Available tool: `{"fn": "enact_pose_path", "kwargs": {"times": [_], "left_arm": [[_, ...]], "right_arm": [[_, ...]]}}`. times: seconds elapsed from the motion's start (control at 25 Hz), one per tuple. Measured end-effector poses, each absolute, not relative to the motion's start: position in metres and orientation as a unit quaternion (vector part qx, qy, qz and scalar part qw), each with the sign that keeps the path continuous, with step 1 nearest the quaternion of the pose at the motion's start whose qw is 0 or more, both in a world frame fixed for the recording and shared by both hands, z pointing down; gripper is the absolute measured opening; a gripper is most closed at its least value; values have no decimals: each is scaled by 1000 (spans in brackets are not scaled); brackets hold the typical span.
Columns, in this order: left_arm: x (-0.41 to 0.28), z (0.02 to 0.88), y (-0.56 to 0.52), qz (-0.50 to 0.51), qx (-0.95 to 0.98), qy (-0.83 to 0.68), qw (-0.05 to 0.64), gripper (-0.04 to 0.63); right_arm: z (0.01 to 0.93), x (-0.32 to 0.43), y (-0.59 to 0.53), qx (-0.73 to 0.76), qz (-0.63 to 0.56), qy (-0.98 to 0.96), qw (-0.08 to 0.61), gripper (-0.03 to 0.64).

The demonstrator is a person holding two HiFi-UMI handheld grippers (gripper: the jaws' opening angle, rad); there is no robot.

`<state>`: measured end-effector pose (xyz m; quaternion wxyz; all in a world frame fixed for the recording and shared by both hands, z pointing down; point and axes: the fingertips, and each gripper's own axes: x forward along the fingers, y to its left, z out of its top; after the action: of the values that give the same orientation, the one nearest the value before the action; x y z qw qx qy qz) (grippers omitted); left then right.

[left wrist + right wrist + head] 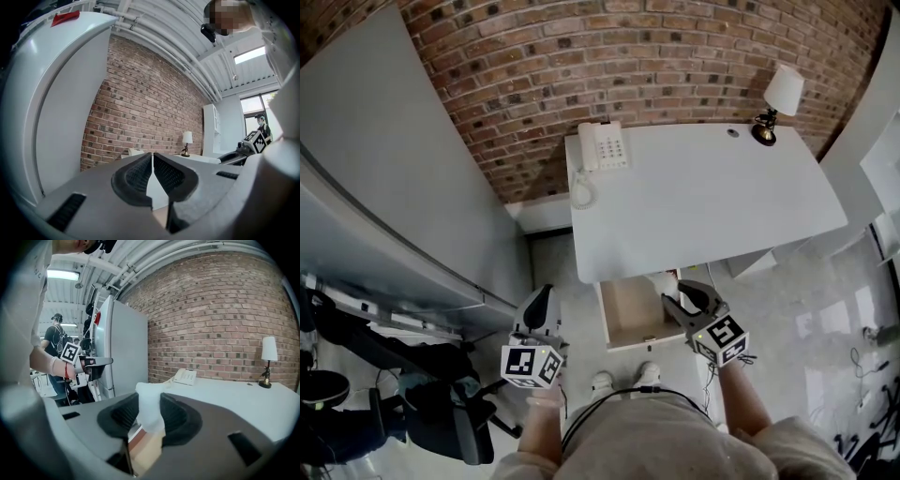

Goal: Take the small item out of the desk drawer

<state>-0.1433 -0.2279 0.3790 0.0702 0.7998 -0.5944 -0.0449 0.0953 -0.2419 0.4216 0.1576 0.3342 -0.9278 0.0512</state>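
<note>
Was bright and even in all three views, with only soft, faint shadows. Took light from a ceiling strip [61, 273] and a pale roof panel [248, 55], both blown out to white. Bowed the brick wall [628, 66] hard toward the edges, with dark vignetted corners. Left the left claw [153, 159] and right claw [149, 401] soft, close to the lens. Caught a mild sheen on the floor [825, 319].

Small white item [148, 401], soft and crumpled-looking, sat upright, pinched between the right gripper's [682, 296] pads, its top poking above them, over the drawer's right side. Shallow desk drawer [630, 315], white sides and light wood bottom, stood pulled out from under the white desk's [703, 202] front edge.
</note>
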Motion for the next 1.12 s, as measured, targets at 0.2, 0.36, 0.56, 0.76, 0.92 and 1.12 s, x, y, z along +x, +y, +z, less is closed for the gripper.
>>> {"fn": "enact_pose_path", "kwargs": {"times": [0.2, 0.36, 0.56, 0.76, 0.92, 1.12], "left_arm": [[-149, 374, -225, -40, 796, -602, 55, 15], [-154, 371, -221, -40, 793, -606, 49, 15], [-158, 367, -217, -39, 789, -611, 44, 15], [-165, 367, -214, -33, 783, -620, 38, 15], [-172, 368, -212, -29, 778, -627, 39, 15], [-176, 368, -210, -19, 773, -633, 34, 15]], "right_arm": [[410, 98, -244, 347, 40, -926, 142, 147], [400, 101, -245, 357, 37, -924, 127, 146], [392, 106, -246, 368, 33, -922, 117, 146], [384, 108, -247, 380, 27, -919, 101, 146], [379, 110, -248, 387, 23, -917, 93, 146], [372, 115, -249, 397, 22, -914, 81, 146]]}}
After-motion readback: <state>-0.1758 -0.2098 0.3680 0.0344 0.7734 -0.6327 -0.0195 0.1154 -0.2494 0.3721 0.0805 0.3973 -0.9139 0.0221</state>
